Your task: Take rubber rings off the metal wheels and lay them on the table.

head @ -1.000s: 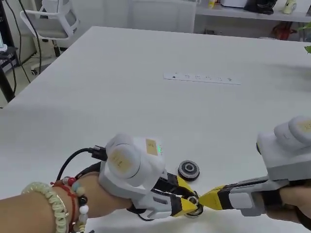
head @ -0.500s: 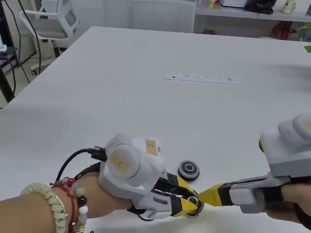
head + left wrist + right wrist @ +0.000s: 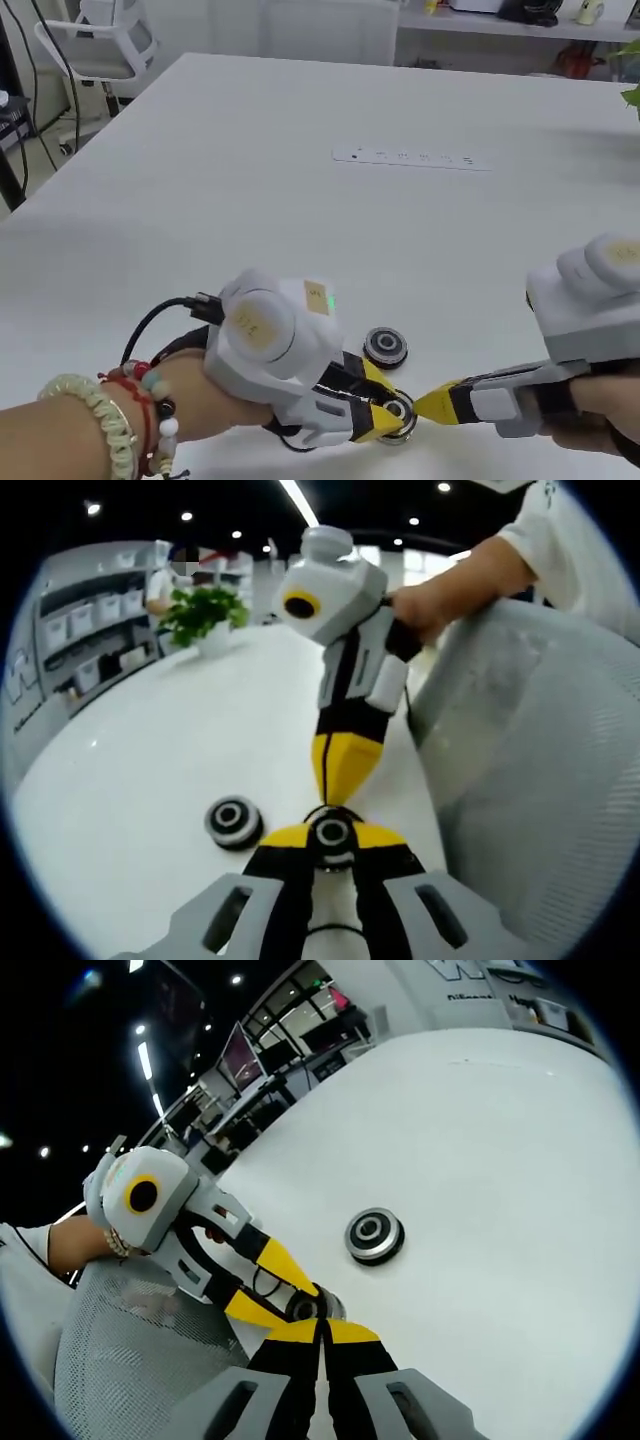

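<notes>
1. My left gripper [image 3: 392,411] was at the near edge of the counter [image 3: 300,200]. It was clenched on a metal wheel [image 3: 332,833], one yellow jaw on either side of it.
2. My right gripper [image 3: 422,405] pointed straight at the left one, tip to tip. Its jaws were drawn together with a thin slit between them, and its tips met the rim of the held wheel. I could not tell whether any rubber was pinched between them.
3. A second wheel [image 3: 385,346] lay flat on the counter just beyond the left gripper's jaws, apart from both grippers. Its black rubber ring [image 3: 210,822] was still seated around it.
4. A white power strip [image 3: 412,158] lay well ahead of both grippers.
5. An office chair [image 3: 100,40] stood beyond the counter's far corner, on the left gripper's side.
</notes>
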The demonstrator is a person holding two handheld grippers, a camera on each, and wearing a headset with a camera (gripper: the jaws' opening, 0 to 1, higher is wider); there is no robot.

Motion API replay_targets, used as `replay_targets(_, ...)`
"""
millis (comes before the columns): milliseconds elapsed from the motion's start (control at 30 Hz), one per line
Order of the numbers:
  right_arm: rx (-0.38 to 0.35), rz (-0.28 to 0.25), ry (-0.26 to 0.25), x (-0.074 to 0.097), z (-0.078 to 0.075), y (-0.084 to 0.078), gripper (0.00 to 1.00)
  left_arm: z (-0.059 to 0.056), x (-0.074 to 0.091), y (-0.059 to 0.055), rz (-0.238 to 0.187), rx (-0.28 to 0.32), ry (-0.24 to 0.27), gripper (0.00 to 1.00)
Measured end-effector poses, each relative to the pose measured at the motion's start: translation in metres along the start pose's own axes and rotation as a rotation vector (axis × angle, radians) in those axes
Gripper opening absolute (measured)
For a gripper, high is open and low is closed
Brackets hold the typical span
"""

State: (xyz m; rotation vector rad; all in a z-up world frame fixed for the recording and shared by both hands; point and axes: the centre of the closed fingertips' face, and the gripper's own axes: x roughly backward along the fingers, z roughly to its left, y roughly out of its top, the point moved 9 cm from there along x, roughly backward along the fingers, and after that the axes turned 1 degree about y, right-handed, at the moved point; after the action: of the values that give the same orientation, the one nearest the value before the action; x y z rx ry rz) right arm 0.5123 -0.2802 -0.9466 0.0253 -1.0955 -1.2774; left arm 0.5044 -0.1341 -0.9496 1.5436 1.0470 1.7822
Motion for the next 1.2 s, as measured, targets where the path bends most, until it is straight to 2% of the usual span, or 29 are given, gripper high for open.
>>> replay_targets(67, 0.001, -0.003, 0.001, 0.000, -0.001, 0.001, 0.00, 0.000, 0.003, 0.003, -0.003, -0.010, -0.005, 0.18)
replay_targets(233, -0.002, -0.009, -0.002, 0.001, -0.001, 0.001, 0.00, 0.004, 0.015, 0.019, -0.063, 0.003, 0.018, 0.30)
replay_targets(333, -0.006, -0.015, 0.002, 0.002, -0.001, 0.002, 0.00, 0.003, 0.019, 0.024, -0.091, 0.017, -0.007, 0.32)
replay_targets(433, -0.004, -0.022, 0.001, 0.003, -0.002, 0.004, 0.00, 0.003, 0.022, 0.029, -0.070, -0.001, 0.002, 0.42)
replay_targets(533, -0.003, -0.034, 0.004, 0.005, -0.001, 0.006, 0.00, 0.001, 0.029, 0.038, -0.071, -0.008, -0.011, 0.54)
replay_targets(667, 0.001, -0.043, 0.006, 0.005, -0.001, 0.006, 0.00, 0.002, 0.045, 0.050, -0.048, -0.086, 0.007, 0.57)
replay_targets(733, 0.005, -0.041, 0.007, 0.005, 0.001, 0.006, 0.00, 0.003, 0.053, 0.056, -0.064, -0.083, 0.019, 0.57)
replay_targets(800, 0.013, -0.042, 0.007, 0.006, 0.002, 0.007, 0.00, 0.002, 0.065, 0.062, -0.096, -0.068, 0.031, 0.58)
replay_targets(933, 0.012, -0.051, 0.013, 0.007, 0.005, 0.008, 0.00, 0.000, 0.086, 0.063, -0.099, -0.078, 0.076, 0.63)
replay_targets(1100, 0.010, -0.057, 0.019, 0.008, 0.007, 0.009, 0.00, -0.006, 0.113, 0.055, -0.074, -0.081, 0.134, 0.63)
replay_targets(1200, 0.001, -0.061, 0.017, 0.010, 0.005, 0.008, 0.00, -0.009, 0.125, 0.049, -0.068, -0.060, 0.184, 0.64)
